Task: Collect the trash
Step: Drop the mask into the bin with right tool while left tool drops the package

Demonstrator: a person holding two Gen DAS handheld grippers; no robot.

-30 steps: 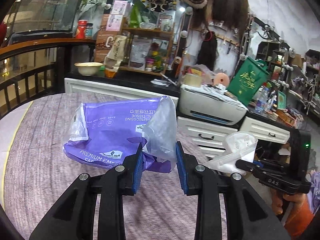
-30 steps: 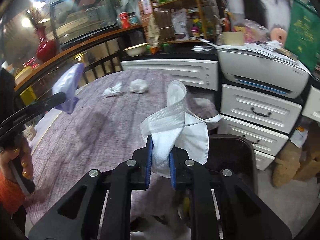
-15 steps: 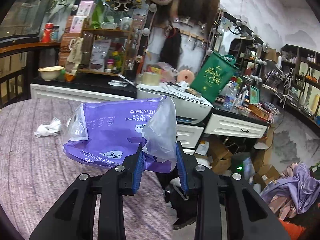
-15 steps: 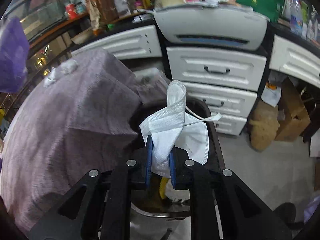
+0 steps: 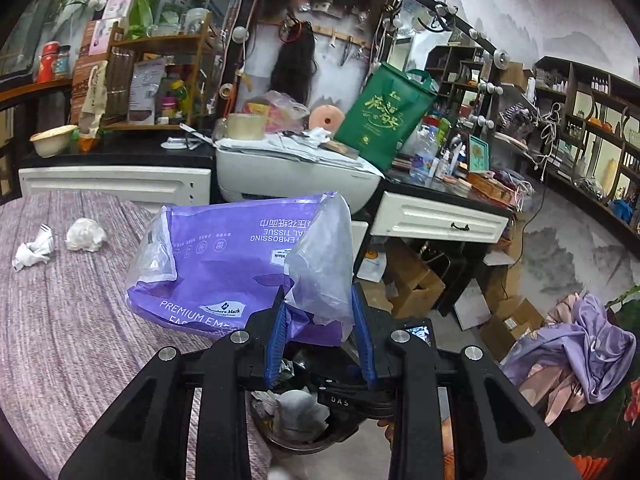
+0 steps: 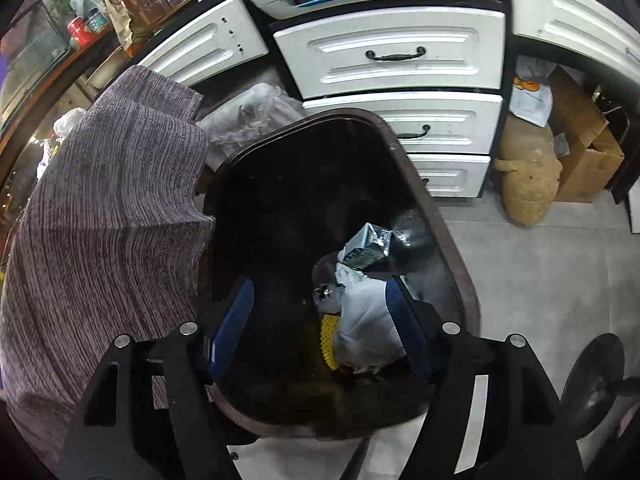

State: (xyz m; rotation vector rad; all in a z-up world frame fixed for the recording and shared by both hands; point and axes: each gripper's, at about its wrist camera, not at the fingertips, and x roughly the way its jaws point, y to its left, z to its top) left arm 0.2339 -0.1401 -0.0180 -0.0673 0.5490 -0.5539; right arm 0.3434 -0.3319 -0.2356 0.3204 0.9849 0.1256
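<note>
Holding: left gripper, its blue-padded fingers pinching the crumpled clear end of a purple plastic tissue wrapper, which hangs in the air over the table's edge.
Hovering: right gripper, fingers spread wide with nothing between them, directly above the open mouth of a dark brown plastic trash bin.
Bin contents: white crumpled material, a yellow mesh piece and a silvery foil packet at the bottom.
Table: a round top under a purple-grey woven cloth, its hem touching the bin's left rim in the right wrist view.
Left to collect: two white crumpled tissue wads just beside each other on the cloth, well apart from the wrapper.
Beyond: white drawer cabinet under a white printer; green gift bag on the counter.
</note>
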